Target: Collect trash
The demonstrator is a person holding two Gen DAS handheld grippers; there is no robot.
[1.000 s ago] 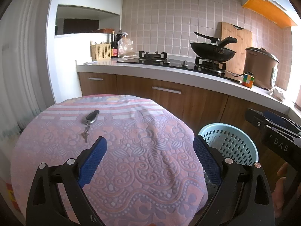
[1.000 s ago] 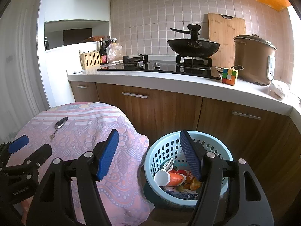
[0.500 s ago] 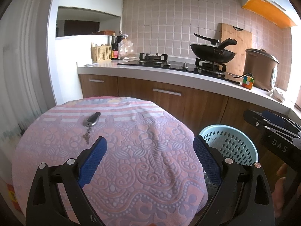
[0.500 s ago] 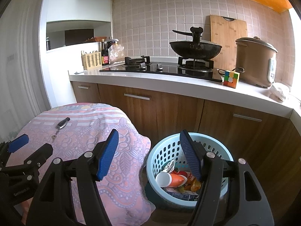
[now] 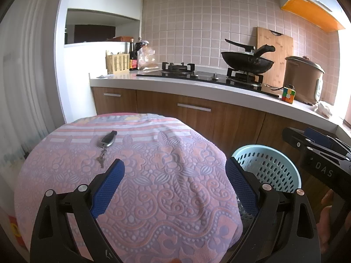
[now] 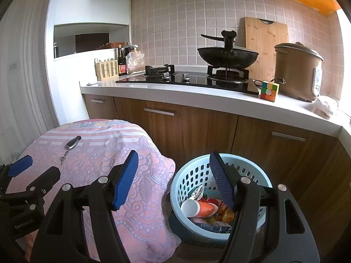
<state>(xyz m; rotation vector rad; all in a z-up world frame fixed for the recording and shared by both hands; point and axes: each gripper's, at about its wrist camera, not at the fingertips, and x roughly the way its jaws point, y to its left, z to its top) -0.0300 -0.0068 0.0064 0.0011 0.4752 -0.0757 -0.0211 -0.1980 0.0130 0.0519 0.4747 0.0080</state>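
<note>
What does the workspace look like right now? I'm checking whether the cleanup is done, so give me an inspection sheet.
Surface: table under a pink patterned cloth; no trash seen on it.
Job's things: blue basket on the floor beside the table, holding a cup, wrappers and a carton.
Clutter: key fob with keys on the cloth.
Grippers: left gripper open over the cloth, empty; right gripper open above the basket's near edge, empty.
Cables: nothing seen.
Surroundings: counter with hob, wok, cutting board, rice cooker, puzzle cube, bottles and a utensil holder.
</note>
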